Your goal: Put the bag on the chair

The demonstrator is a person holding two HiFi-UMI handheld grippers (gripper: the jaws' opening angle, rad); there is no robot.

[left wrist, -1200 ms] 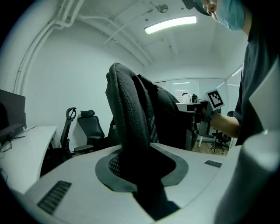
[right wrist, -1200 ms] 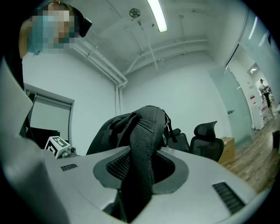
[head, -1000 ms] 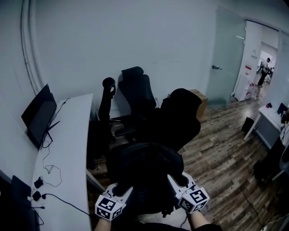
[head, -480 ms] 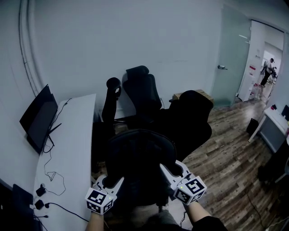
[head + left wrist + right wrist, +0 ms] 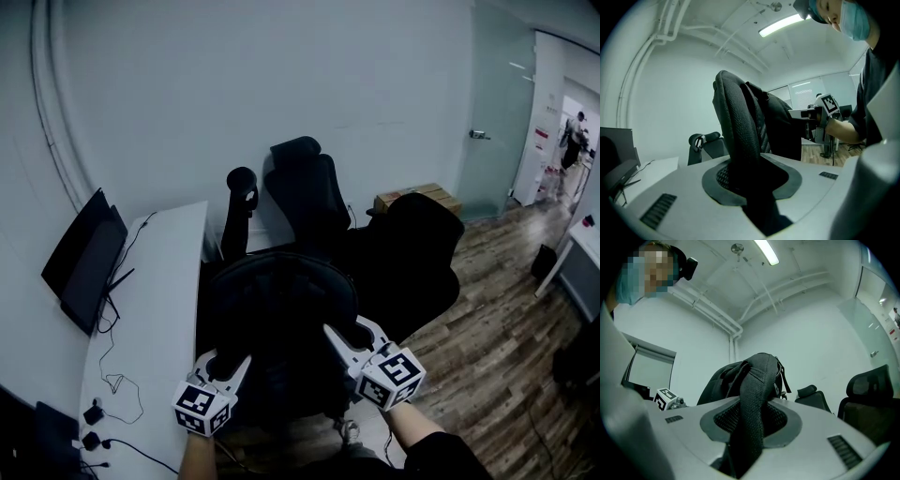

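Black bag hangs between the two grippers, low in the middle of the head view, in front of the chairs and just right of the desk. Left gripper has its jaws clamped on the left strap, a mesh band that rises from between the pads and curves up over the bag's body. Right gripper has its jaws clamped on the right strap, which runs up from the pads to the top of the bag; these jaws stand a little wider than the left ones, with the padded band filling the gap. Each gripper's marker cube sits close to the person's wrist, and each gripper view shows the other gripper beyond the bag. Behind the bag stands a chair with a headrest, near the wall, and a second chair stands to its right with its back to the camera; the bag hides the seats, so I cannot tell whether its bottom touches one. A dark monitor leans at the desk's left edge, with cables trailing across the white top. A box sits on the wooden floor by the glass door
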